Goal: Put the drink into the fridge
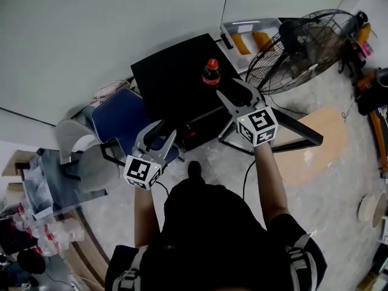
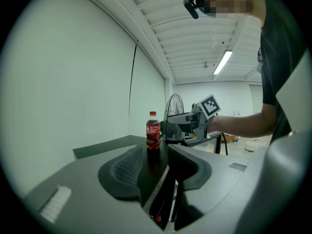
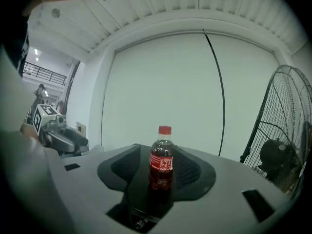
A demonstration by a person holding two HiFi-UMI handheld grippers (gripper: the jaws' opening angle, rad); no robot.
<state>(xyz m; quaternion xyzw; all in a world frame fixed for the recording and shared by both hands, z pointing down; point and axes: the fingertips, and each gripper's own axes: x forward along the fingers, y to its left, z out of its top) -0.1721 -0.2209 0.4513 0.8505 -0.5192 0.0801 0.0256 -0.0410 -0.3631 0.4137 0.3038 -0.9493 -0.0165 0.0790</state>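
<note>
1. Task item: cola bottle (image 3: 161,162), red cap, upright on the black top (image 1: 176,77) of a low black unit. Prob. the fridge, but no door shows from here, so not confirmed.
2. R gripper (image 1: 235,93): jaws spread, pads clear of the bottle on both sides. Nothing pinched.
3. L gripper (image 1: 162,132): jaws spread, nothing between them. Held lower and nearer the person, over by the blue chair (image 1: 118,120).
4. Key relation: the bottle stands straight ahead of the R jaws. It is centred on the gap in the right gripper view and just beyond the tips in the head view. Long axis is vertical, i.e. square to the jaws' closing line, so a side grip on the body looks right.
5. Nearer hand: R, clearly. In the left gripper view the bottle is well apart, w/ the R gripper just beside it.
6. Stage, as judged: approach about complete, grasp not yet made, 0 of the transfer done.
7. Next move needs a short advance so the body sits between the pads, then closure. Risk: if 1 pad touches first it could tip the bottle. The fan (image 1: 303,44) stands near on the R side, so keep the lift clear of it.
</note>
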